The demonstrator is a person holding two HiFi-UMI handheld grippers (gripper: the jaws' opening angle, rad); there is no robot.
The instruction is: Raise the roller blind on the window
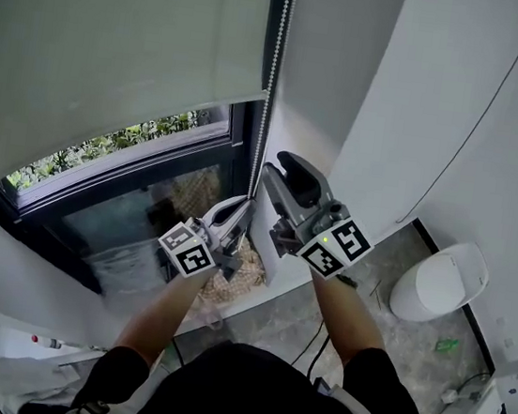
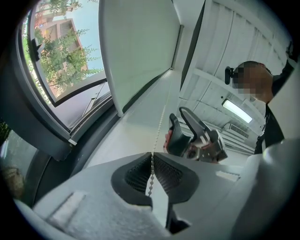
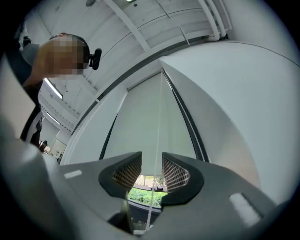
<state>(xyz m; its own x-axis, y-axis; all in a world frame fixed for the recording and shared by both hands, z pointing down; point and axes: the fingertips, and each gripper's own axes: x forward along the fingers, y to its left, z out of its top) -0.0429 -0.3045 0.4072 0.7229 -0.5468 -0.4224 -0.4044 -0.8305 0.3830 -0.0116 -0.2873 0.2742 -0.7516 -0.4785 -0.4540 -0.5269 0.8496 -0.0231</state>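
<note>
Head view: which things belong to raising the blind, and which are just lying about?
Job: roller blind; bead chain; left claw, shut on the chain; right claw, open around the chain.
Lying about: woven basket; white rounded container on the floor; green scrap.

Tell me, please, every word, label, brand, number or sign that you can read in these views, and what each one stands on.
None: no word, number or brand can be read in any view.
Left-hand cube: only black and white square marker patterns, no letters.
Right-hand cube: the same, patterns only.
Small green item on the floor: too small to show any print.
</note>
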